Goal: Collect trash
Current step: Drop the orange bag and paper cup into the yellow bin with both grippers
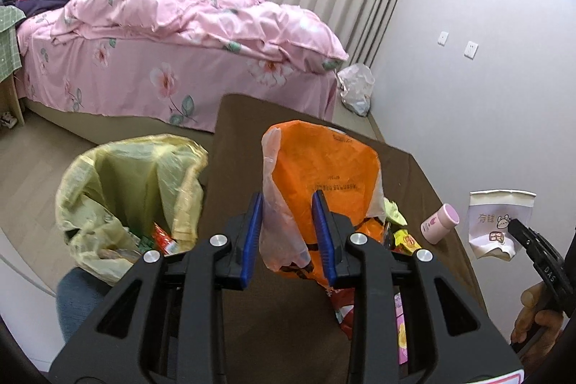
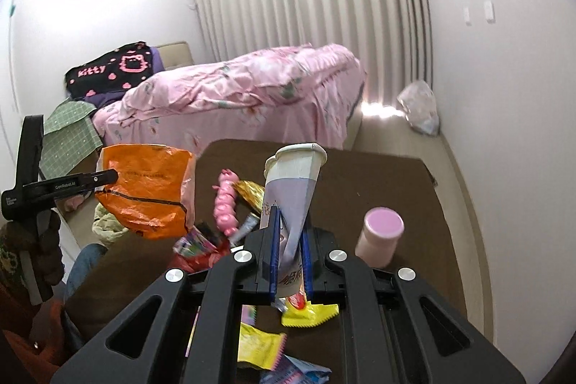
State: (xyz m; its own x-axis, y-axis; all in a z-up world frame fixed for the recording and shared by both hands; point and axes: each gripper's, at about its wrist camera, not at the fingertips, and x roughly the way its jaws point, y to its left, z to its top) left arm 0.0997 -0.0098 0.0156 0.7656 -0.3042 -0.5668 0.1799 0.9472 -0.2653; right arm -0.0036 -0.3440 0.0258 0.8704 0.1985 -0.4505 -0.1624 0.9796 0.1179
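Note:
An orange plastic bag (image 1: 324, 168) stands up between the blue pads of my left gripper (image 1: 288, 207), which is shut on it above the brown table (image 1: 252, 305). From the right wrist view the orange bag (image 2: 144, 189) hangs off the left gripper (image 2: 108, 177) at the table's left edge. My right gripper (image 2: 289, 222) is shut on a flattened white and purple paper cup (image 2: 293, 182), lifted off the table. The left wrist view shows that cup (image 1: 496, 222) at far right in the right gripper (image 1: 518, 229). The bin with a yellow-green liner (image 1: 129, 189) stands left of the table.
A pink bottle (image 2: 381, 233) stands on the brown table (image 2: 396, 175). Yellow wrappers (image 2: 309, 312), a pink toy-like packet (image 2: 226, 204) and several other wrappers lie around it. A pink bed (image 1: 180, 60) is behind, and a clear plastic bag (image 1: 356, 85) sits in the corner.

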